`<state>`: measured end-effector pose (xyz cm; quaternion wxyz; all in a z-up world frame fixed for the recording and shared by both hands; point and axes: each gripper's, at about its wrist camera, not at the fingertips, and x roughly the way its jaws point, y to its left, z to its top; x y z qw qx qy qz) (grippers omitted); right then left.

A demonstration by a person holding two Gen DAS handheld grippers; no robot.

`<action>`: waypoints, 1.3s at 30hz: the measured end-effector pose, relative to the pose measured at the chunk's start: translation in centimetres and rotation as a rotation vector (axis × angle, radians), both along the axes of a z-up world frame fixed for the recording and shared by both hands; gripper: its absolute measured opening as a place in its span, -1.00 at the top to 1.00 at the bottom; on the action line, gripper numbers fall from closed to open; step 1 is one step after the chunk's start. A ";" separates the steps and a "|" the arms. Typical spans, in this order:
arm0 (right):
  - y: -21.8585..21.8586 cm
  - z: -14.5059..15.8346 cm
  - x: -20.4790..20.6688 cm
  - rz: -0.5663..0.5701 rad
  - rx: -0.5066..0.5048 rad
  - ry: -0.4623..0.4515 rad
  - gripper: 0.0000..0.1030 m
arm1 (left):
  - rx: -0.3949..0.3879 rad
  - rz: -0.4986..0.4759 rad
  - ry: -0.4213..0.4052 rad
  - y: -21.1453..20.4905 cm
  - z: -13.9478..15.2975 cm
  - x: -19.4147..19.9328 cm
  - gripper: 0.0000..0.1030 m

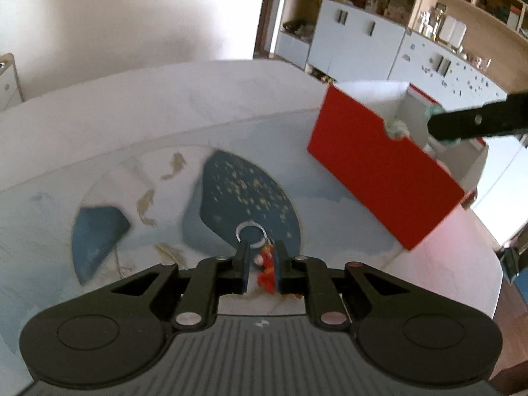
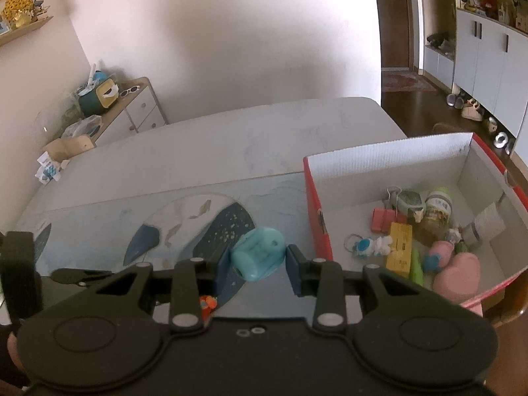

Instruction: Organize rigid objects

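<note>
In the left wrist view my left gripper (image 1: pixel 260 264) is shut on a small red-orange keychain figure (image 1: pixel 266 264); its silver ring (image 1: pixel 250 235) lies on the blue placemat (image 1: pixel 244 194). The red box (image 1: pixel 379 168) stands to the right, with my right gripper's finger reaching over it. In the right wrist view my right gripper (image 2: pixel 258 259) is shut on a teal plastic toy (image 2: pixel 258 257), held above the mat just left of the red box (image 2: pixel 316 217). The box holds several small items, among them an astronaut keychain (image 2: pixel 363 246), a yellow packet (image 2: pixel 400 247) and a pink plush (image 2: pixel 458 272).
The white table (image 2: pixel 231 138) carries the whale-print placemat (image 2: pixel 165 224). A wooden side cabinet (image 2: pixel 132 112) with clutter stands at the far left. White cupboards and shelves (image 1: pixel 379 33) line the far right wall. The table edge drops off beyond the box.
</note>
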<state>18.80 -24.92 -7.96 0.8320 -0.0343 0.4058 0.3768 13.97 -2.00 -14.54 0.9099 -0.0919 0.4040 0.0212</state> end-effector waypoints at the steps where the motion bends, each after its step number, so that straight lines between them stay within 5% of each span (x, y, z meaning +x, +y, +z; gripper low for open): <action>1: 0.0 0.0 -0.1 0.002 0.000 0.001 0.31 | -0.003 -0.004 0.007 -0.2 -0.3 0.1 0.72; 13: -0.6 -0.2 -1.7 0.000 -0.004 0.015 0.31 | -0.035 -0.032 0.038 -1.5 -2.5 -0.4 0.62; 14: -0.6 -0.2 -1.7 0.001 -0.004 0.015 0.31 | -0.036 -0.034 0.036 -1.5 -2.6 -0.5 0.38; 15: -0.6 -0.2 -1.9 0.001 -0.005 0.013 0.31 | -0.038 -0.034 0.031 -1.5 -2.6 -0.6 -0.06; 17: -0.4 -0.2 -2.1 0.004 -0.007 0.009 0.31 | -0.041 -0.025 0.009 -1.4 -2.4 -0.9 -0.42; 35: -0.1 -0.4 -2.7 -0.008 -0.031 0.003 0.31 | 0.076 -0.071 0.030 -3.0 -5.3 0.7 -0.42; 39: -0.3 -0.5 -2.6 -0.010 -0.032 0.005 0.31 | 0.097 -0.063 0.024 -3.0 -5.2 0.8 0.03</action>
